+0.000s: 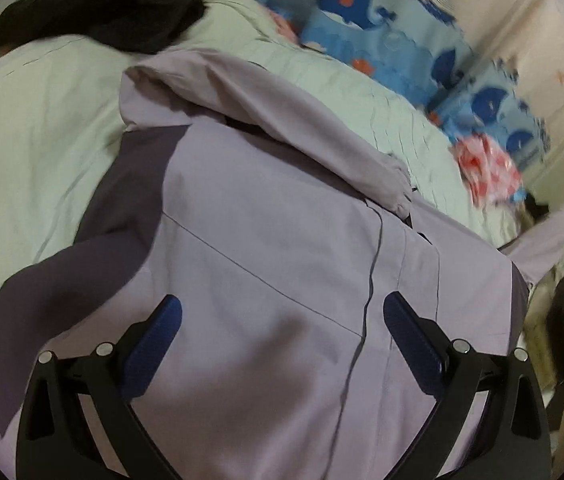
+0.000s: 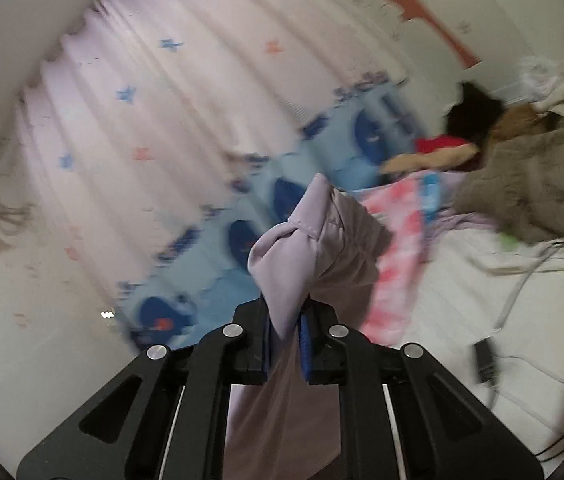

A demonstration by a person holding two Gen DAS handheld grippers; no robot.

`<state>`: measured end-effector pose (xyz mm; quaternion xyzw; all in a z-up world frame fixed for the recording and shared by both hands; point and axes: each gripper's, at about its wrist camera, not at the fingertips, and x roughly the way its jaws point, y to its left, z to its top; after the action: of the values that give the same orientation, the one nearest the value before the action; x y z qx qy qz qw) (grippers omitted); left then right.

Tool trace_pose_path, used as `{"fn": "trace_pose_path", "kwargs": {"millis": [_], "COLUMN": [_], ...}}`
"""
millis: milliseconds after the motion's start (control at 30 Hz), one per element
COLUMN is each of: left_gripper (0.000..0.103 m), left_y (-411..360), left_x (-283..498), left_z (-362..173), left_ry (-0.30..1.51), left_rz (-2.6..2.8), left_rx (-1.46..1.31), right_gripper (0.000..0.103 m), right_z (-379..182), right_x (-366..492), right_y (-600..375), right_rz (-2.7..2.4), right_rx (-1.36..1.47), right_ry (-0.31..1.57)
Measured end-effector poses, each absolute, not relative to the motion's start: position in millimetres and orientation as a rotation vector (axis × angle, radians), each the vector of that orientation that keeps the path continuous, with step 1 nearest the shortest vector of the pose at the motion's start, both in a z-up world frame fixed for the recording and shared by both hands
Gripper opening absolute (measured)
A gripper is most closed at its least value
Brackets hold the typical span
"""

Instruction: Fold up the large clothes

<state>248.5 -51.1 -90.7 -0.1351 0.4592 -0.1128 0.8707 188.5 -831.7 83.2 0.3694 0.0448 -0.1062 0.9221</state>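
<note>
Setting: home bedroom, likely a child's. Evidence: bed with pale green sheet; whale-print blue bedding along the wall side; star-patterned curtain; tree decal on wall; loose clothes pile on bed

Pale green bedsheet covers the bed. Black garment lies at its far corner. Blue whale-print bumper along the curtain. Pink patterned cloth beside it. Brown clothes pile, black charger cable on mattress.
</note>
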Motion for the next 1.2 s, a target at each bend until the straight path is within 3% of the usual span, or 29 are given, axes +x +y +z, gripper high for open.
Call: {"fn": "trace_pose_path", "kwargs": {"millis": [167, 233, 333, 433, 500, 567, 767, 867, 967, 1033, 1100, 1200], "left_gripper": [0.096, 0.096, 0.096, 0.096, 0.096, 0.096, 0.096, 0.096, 0.096, 0.096, 0.096, 0.096], "left_y": [-96.3, -107.7, -109.0, -103.2, -99.8, -96.0, -94.1, -95.6, -111.1, -126.2, -141.5, -170.3], "left_x": [249.6, 242.7, 239.3, 235.6, 234.1, 232.6, 238.9, 252.4, 277.5, 297.2, 311.2, 328.5], "left_z": [-155.8, -158.2, -144.8, -128.6, -121.7, -116.4, -111.6, -86.3, -66.0, -62.8, -65.5, -77.3], "left_ry": [1.137, 1.126, 1.105, 1.063, 1.05, 1.042, 1.031, 0.948, 0.851, 0.792, 0.745, 0.699], "left_rz": [-0.241, -0.237, -0.292, -0.295, -0.295, -0.297, -0.293, -0.285, -0.267, -0.274, -0.292, -0.355], "left_rx": [-0.08, 0.01, 0.006, 0.002, -0.003, -0.017, -0.027, 0.01, 0.139, 0.283, 0.408, 0.542], "right_gripper": [0.016, 0.019, 0.039, 0.055, 0.089, 0.094, 0.095, 0.092, 0.039, 0.034, 0.014, 0.013], "right_z": [-98.2, -137.7, -139.2, -97.0, -74.1, -67.9, -129.1, -166.4, -144.3, -96.8, -43.2, -27.5], "right_x": [145.8, 119.2, 74.2, 6.7, -23.8, -35.5, 83.4, 148.0, 184.6, 191.5, 189.6, 182.0], "right_y": [-866.6, -859.3, -836.0, -809.7, -795.1, -789.8, -779.2, -784.1, -795.1, -785.8, -779.0, -774.0], "right_rz": [-0.524, -0.565, -0.577, -0.65, -0.685, -0.617, -0.2, -0.181, -0.186, -0.124, 0.0, 0.029], "right_rx": [0.965, 0.929, 0.845, 0.802, 0.812, 0.927, 1.239, 1.321, 1.219, 1.08, 0.931, 0.791], "right_ry": [0.47, 0.614, 0.662, 0.452, 0.315, 0.249, 0.532, 0.646, 0.591, 0.455, 0.291, 0.165]}}
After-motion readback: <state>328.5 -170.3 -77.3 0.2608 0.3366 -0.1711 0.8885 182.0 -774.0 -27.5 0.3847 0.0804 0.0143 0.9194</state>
